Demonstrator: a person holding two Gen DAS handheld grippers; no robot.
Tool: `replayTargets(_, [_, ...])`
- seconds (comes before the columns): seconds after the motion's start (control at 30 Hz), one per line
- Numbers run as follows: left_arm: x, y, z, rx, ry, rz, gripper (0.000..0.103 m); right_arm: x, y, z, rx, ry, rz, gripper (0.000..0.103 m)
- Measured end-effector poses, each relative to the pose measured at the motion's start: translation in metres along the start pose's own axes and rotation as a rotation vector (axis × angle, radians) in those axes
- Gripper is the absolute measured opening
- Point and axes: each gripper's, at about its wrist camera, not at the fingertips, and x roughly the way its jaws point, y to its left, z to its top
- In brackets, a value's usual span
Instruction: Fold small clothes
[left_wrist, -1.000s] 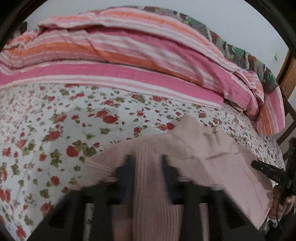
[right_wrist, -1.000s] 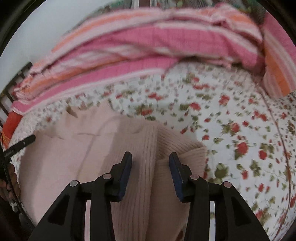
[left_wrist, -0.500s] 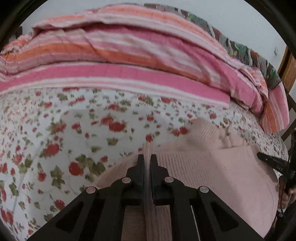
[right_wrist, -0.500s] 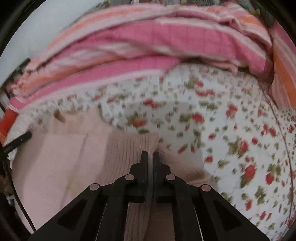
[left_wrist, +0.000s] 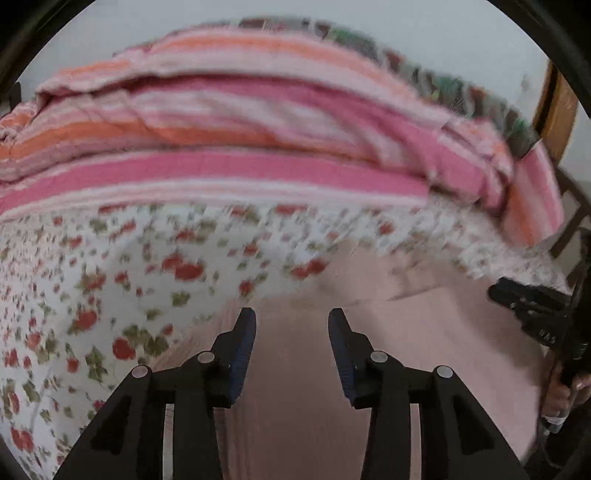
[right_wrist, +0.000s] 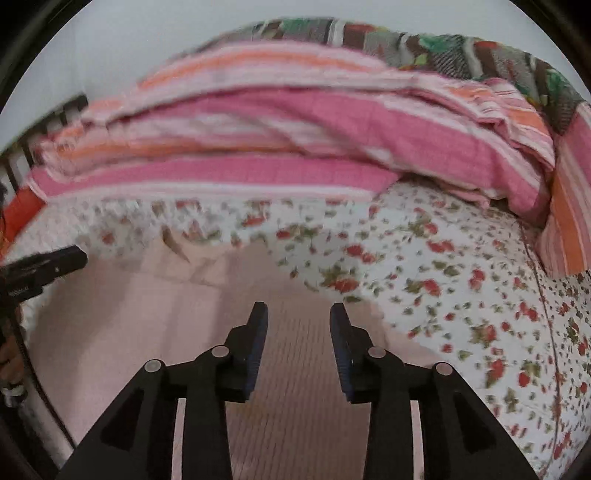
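A pale pink ribbed knit garment lies flat on the floral bed sheet; it also shows in the right wrist view. My left gripper is open and empty, just above the garment's left part. My right gripper is open and empty above its ribbed right part. The right gripper's tip shows at the right edge of the left wrist view, and the left gripper's tip at the left edge of the right wrist view.
A folded pink and orange striped quilt is piled along the back of the bed, also in the right wrist view. A dark patterned blanket lies behind it. A wooden frame stands at the far right.
Both grippers were shut on folds of the pink garment half a second ago. Both have now opened and let go, and the garment lies flat.
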Motion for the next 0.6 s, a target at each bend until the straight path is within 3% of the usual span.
replayTargets(0.07, [0.011, 0.008, -0.006, -0.018, 0.027, -0.013, 0.038, 0.022, -0.006, -0.009, 0.019, 0.042, -0.054, 0.033])
replayTargets(0.2, [0.012, 0.009, -0.011, 0.001, 0.008, -0.024, 0.038, 0.028, -0.028, -0.013, 0.136, 0.041, -0.019, 0.022])
replayTargets(0.4, [0.012, -0.012, -0.02, 0.109, -0.01, 0.1, 0.039, 0.032, -0.015, -0.014, 0.079, 0.032, -0.1, 0.022])
replayTargets(0.6, [0.008, -0.014, -0.021, 0.113, -0.02, 0.11, 0.039, 0.03, -0.014, -0.016, 0.066, 0.025, -0.112, 0.025])
